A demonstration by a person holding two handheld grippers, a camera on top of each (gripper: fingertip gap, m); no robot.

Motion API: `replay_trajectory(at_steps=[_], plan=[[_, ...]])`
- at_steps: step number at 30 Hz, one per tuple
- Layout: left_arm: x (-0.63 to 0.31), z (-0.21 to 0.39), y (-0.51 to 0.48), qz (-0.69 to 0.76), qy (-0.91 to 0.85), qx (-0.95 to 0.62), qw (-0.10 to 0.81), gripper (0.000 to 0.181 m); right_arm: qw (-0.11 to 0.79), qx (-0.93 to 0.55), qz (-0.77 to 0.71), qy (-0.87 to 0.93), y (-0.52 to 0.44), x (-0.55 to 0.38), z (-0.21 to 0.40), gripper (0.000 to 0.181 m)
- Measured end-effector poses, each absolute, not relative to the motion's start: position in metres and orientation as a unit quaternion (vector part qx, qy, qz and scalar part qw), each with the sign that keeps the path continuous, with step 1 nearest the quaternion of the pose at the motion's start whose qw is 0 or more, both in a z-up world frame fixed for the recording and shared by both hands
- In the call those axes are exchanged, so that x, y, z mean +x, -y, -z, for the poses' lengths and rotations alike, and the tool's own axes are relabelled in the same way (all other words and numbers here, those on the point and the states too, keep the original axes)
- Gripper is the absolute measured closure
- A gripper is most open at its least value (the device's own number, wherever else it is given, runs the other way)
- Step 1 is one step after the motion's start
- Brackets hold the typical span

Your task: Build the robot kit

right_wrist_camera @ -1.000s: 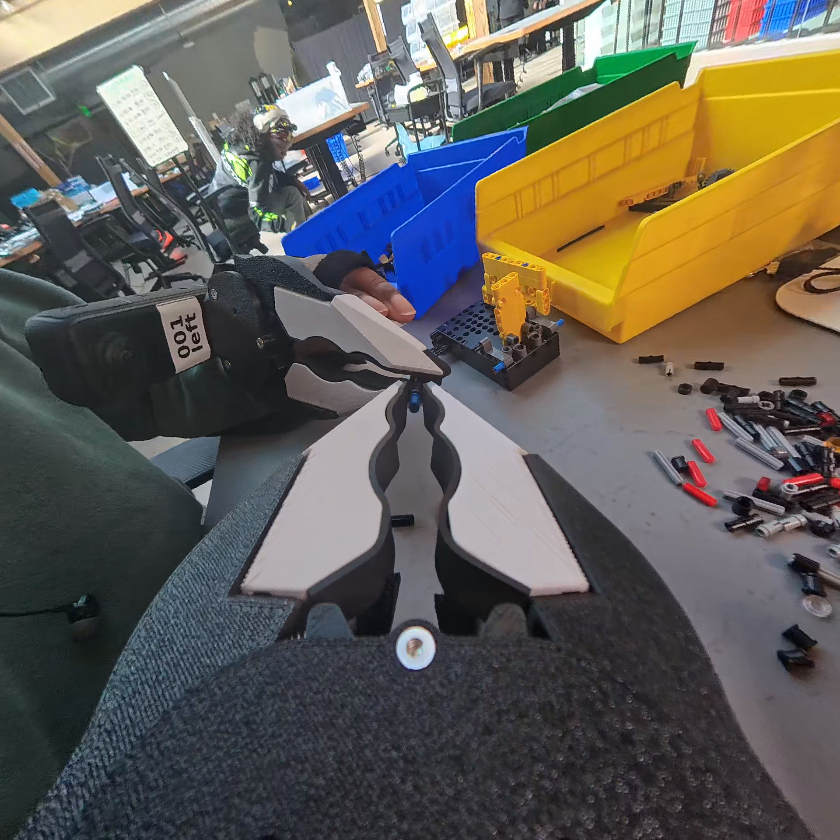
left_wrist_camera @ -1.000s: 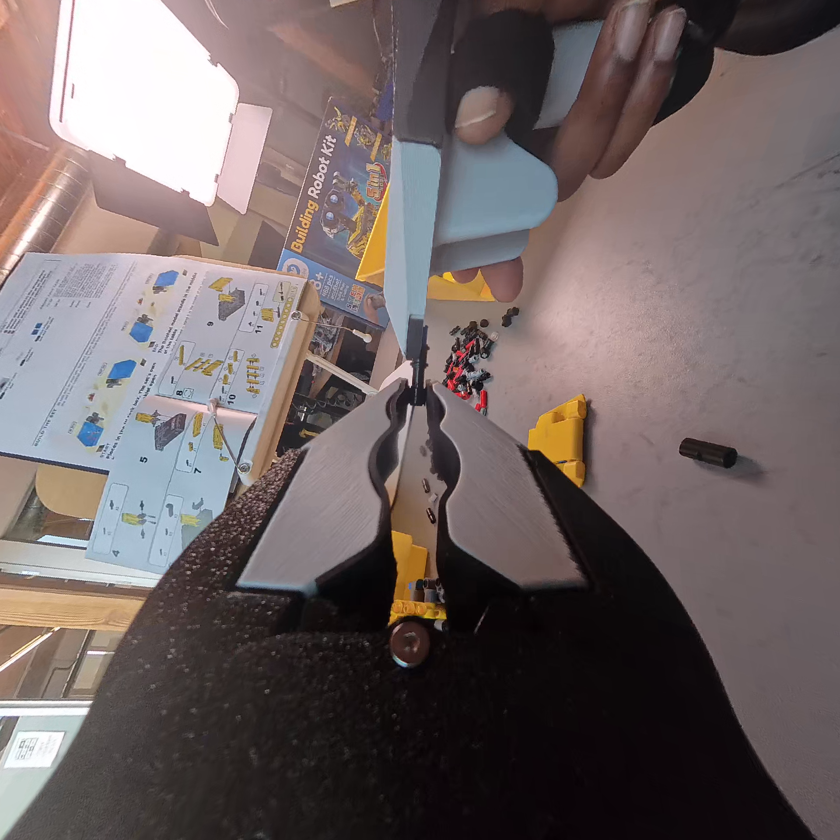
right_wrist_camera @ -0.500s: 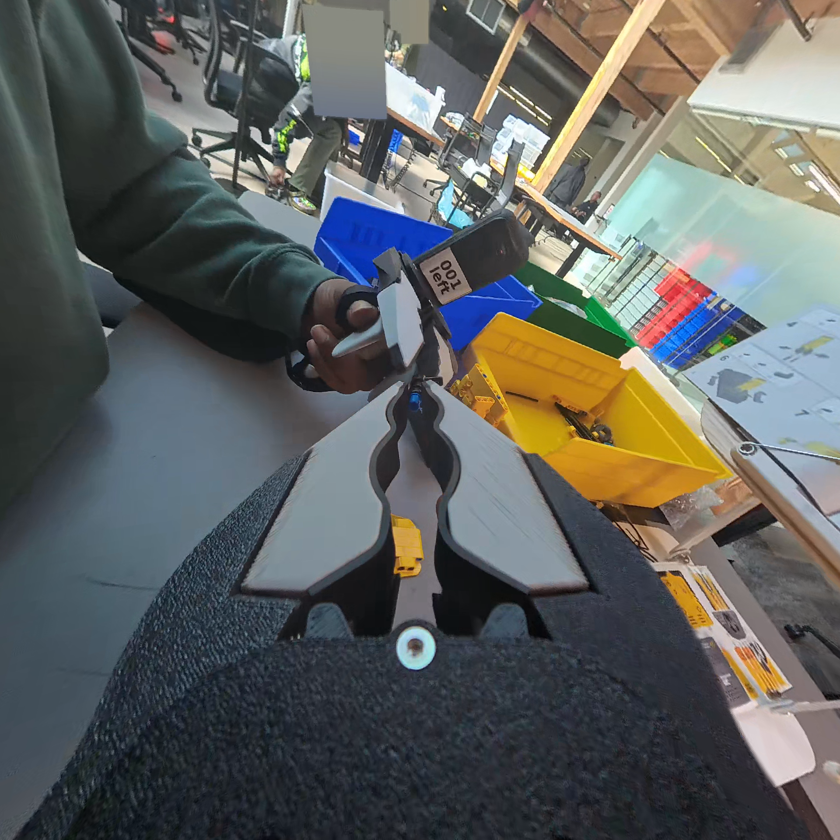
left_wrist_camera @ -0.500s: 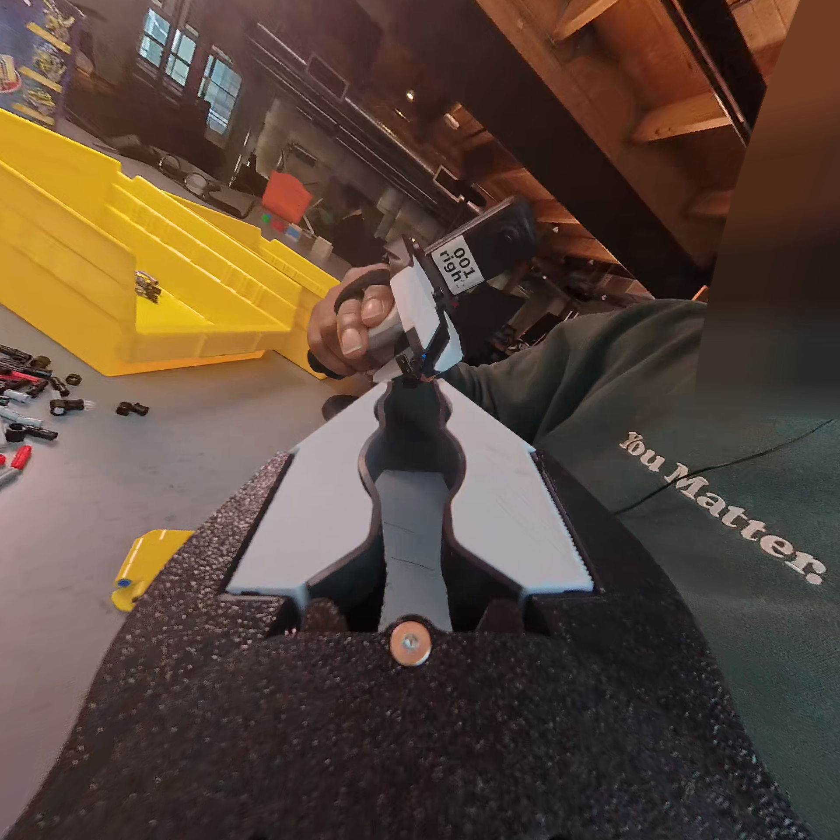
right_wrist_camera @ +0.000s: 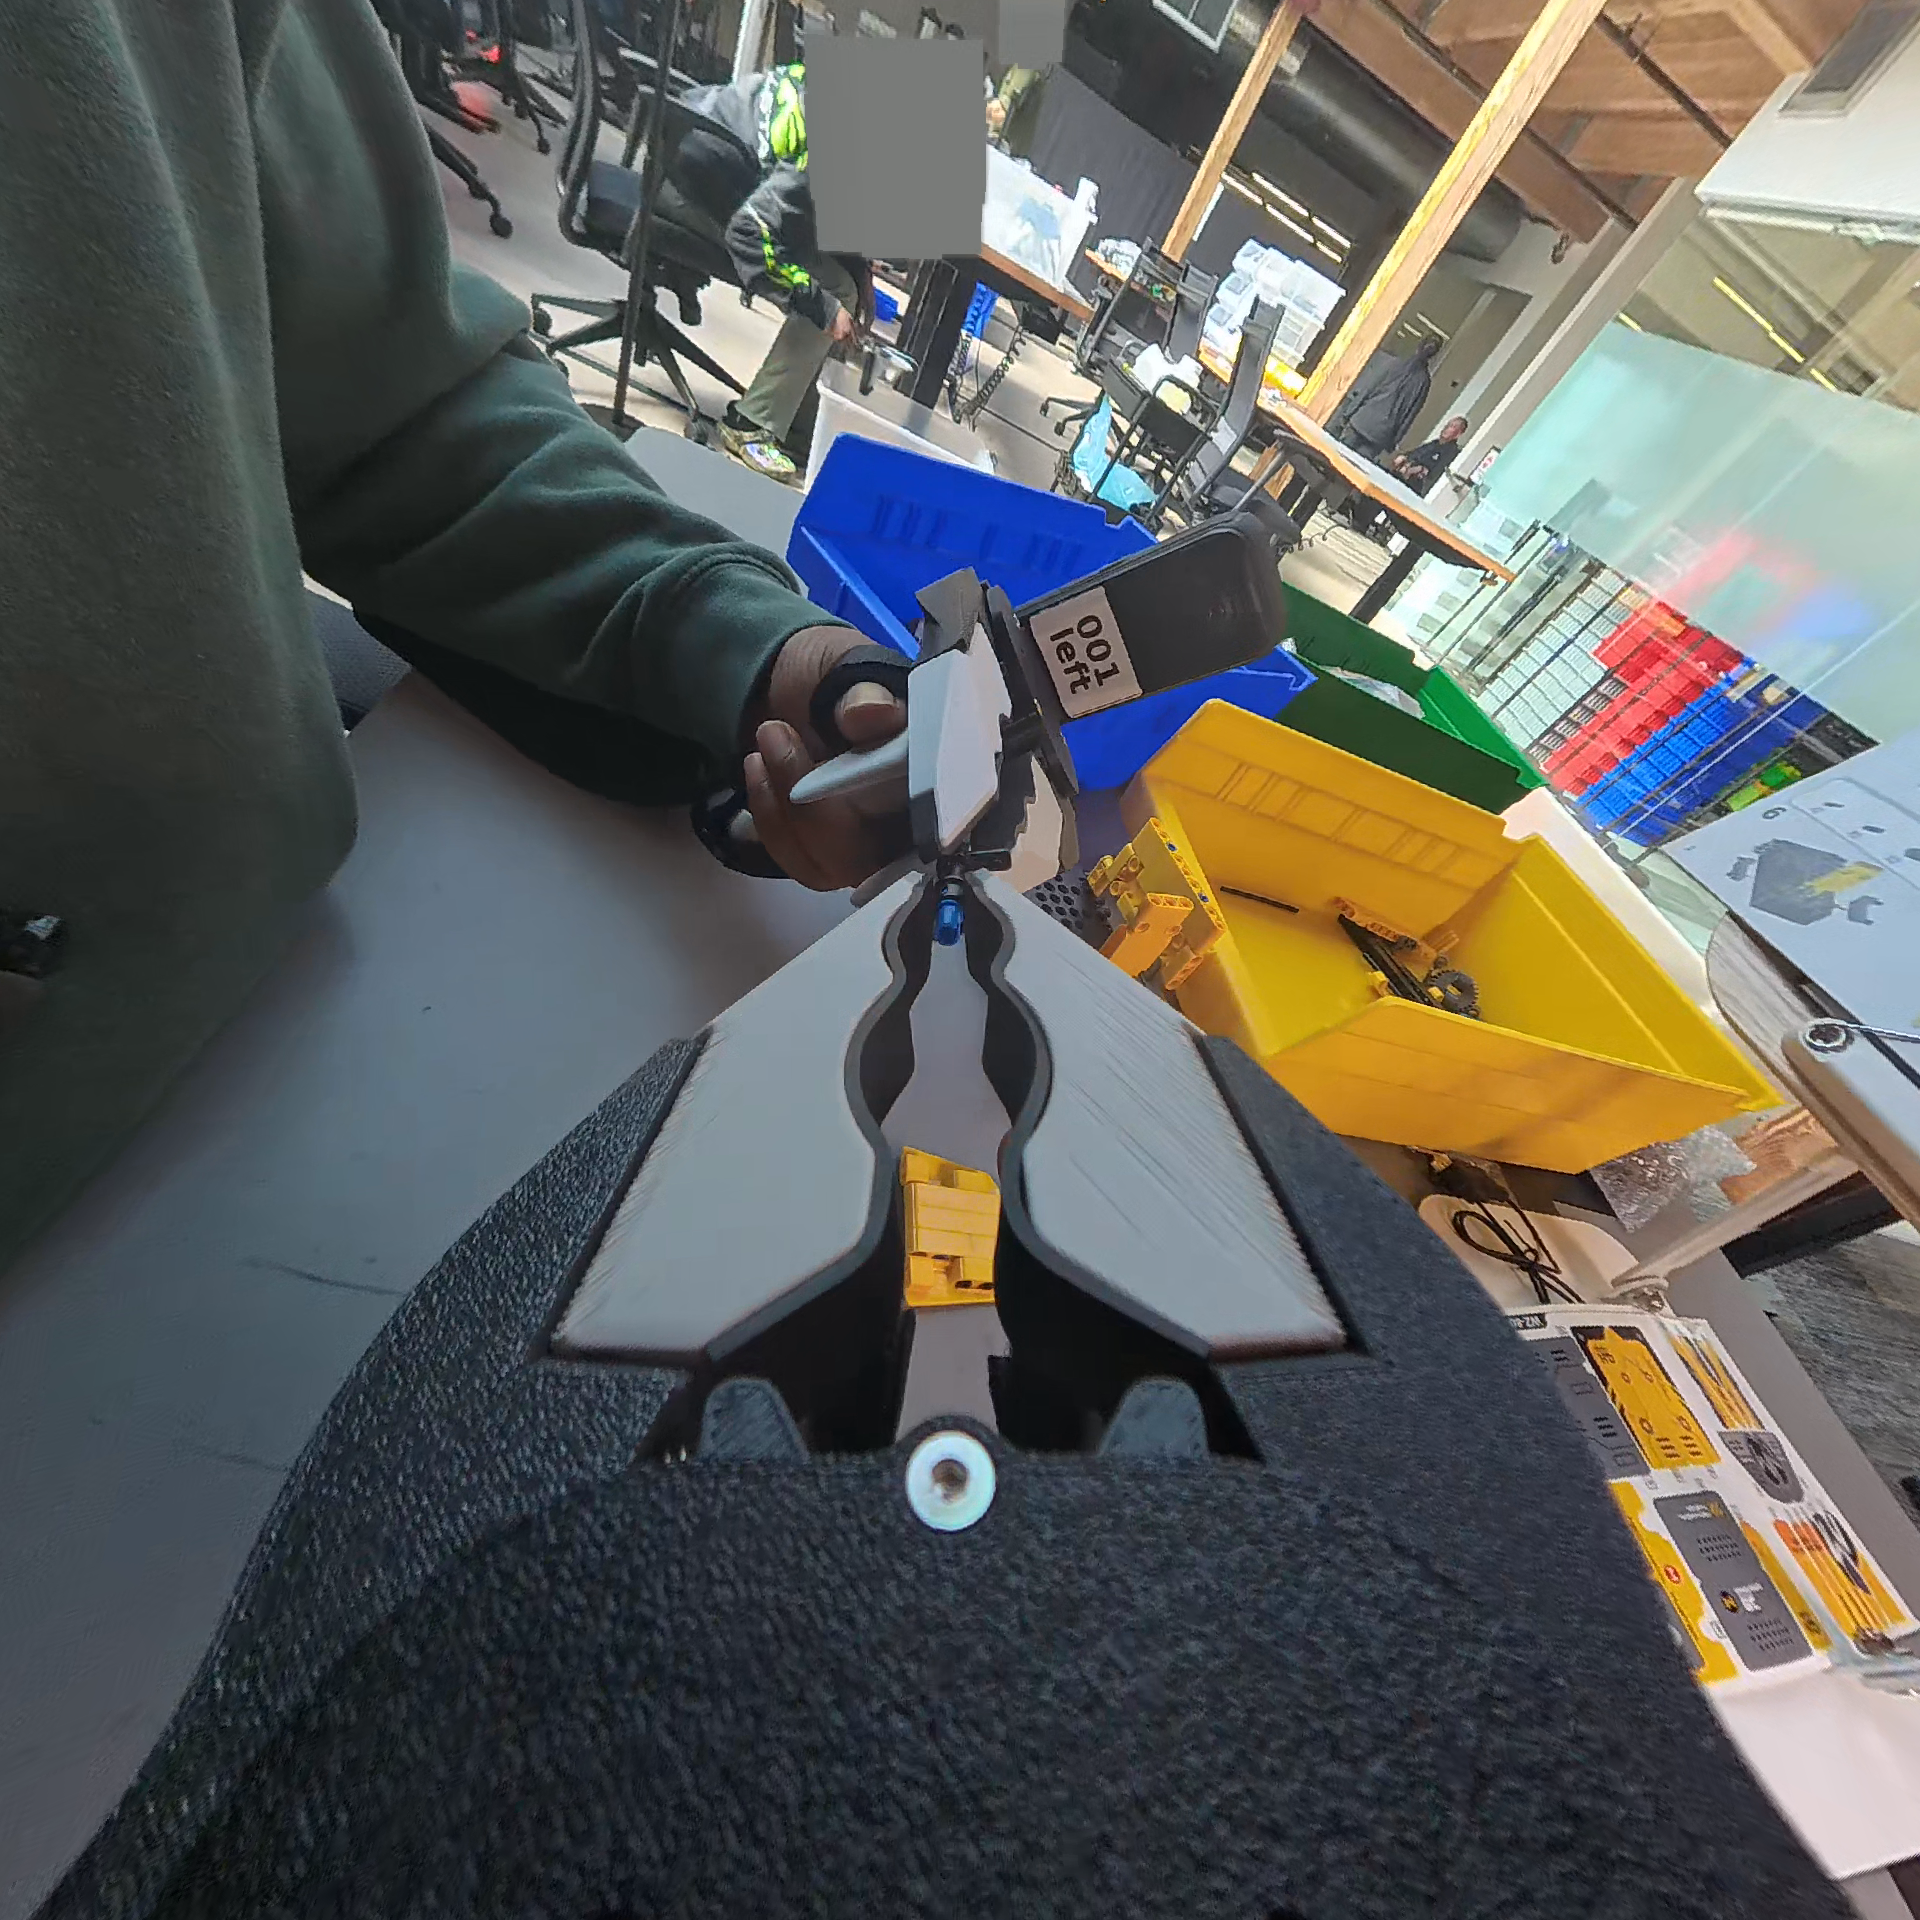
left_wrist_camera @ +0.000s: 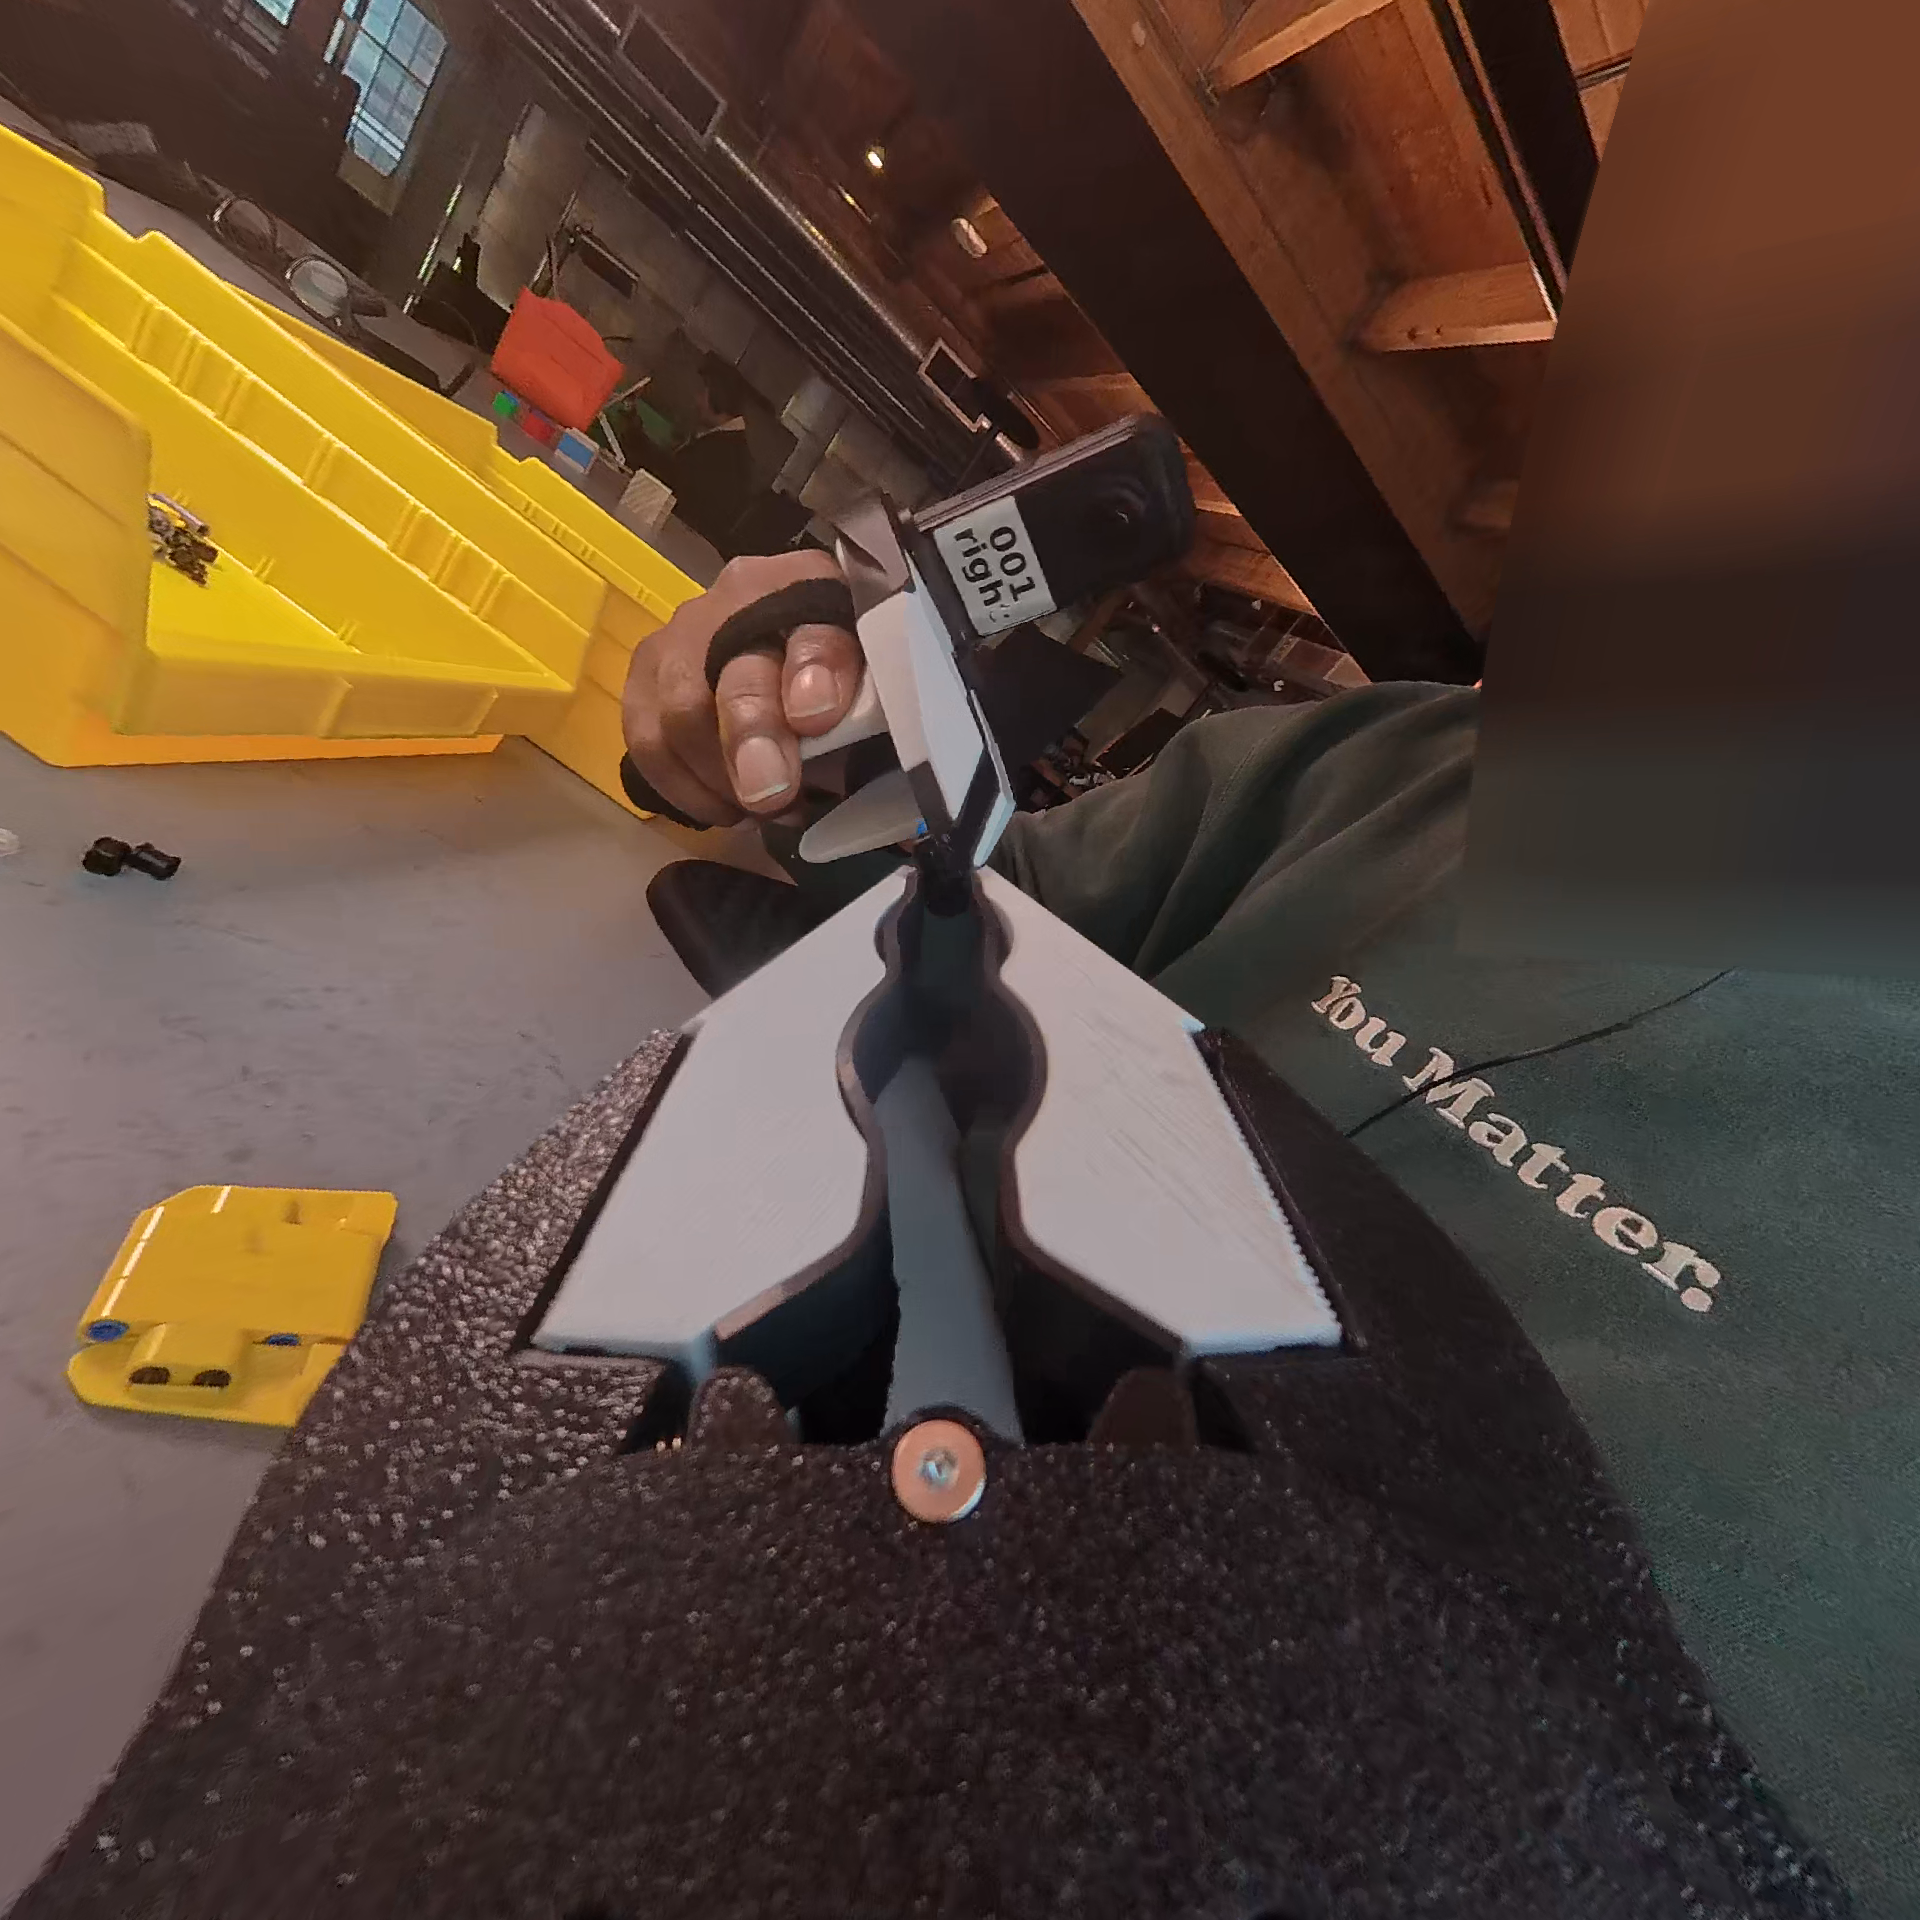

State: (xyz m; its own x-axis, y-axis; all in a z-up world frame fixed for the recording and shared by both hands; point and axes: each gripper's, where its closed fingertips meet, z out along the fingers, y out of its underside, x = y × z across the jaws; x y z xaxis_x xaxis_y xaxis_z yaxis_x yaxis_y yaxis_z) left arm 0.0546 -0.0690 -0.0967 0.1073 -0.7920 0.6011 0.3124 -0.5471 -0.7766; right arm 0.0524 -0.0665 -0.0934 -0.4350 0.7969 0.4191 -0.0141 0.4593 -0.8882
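Note:
The two hand-held grippers meet tip to tip above the grey table. In the left wrist view my left gripper (left_wrist_camera: 943, 885) is shut on a small black connector (left_wrist_camera: 943, 871), and the right gripper faces it, held by a hand (left_wrist_camera: 727, 707). In the right wrist view my right gripper (right_wrist_camera: 948, 896) is shut on a small blue pin (right_wrist_camera: 945, 921). The pin's end touches the black connector (right_wrist_camera: 968, 858) in the tips of the left gripper opposite. A yellow panel piece (left_wrist_camera: 239, 1299) lies flat on the table below; it also shows between my right fingers (right_wrist_camera: 945, 1236).
Yellow bins (left_wrist_camera: 312, 582) stand to the left, and two black connectors (left_wrist_camera: 130, 857) lie before them. The right wrist view shows a yellow bin (right_wrist_camera: 1455, 1081) holding parts, a blue bin (right_wrist_camera: 935, 530), a yellow and black assembly (right_wrist_camera: 1153, 914) and instruction sheets (right_wrist_camera: 1714, 1507). A green sleeve (right_wrist_camera: 468, 582) crosses the table. Both grippers' tips are close together, under 4 cm apart.
A second ago both grippers pointed down over the table; they have swung up to face each other. Since half a second ago they have barely moved, tips still together.

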Motion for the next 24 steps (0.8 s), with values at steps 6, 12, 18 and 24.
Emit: replay_trajectory(at_steps=[6, 12, 18, 24], plan=[[0.0511, 0.0968, 0.0657, 0.630, -0.195, -0.606, 0.445, 0.175, 0.469, -0.287, -0.434, 0.713, 0.0613, 0.0488, 0.0953, 0.172], [0.0508, 0.0950, 0.0655, 0.625, -0.197, -0.607, 0.451, 0.175, 0.474, -0.289, -0.426, 0.715, 0.0606, 0.0489, 0.0961, 0.175], [0.0507, 0.0962, 0.0655, 0.626, -0.197, -0.607, 0.448, 0.175, 0.483, -0.284, -0.419, 0.715, 0.0611, 0.0488, 0.0948, 0.173], [0.0517, 0.0984, 0.0664, 0.624, -0.200, -0.613, 0.443, 0.176, 0.475, -0.282, -0.411, 0.726, 0.0633, 0.0498, 0.0978, 0.175]])
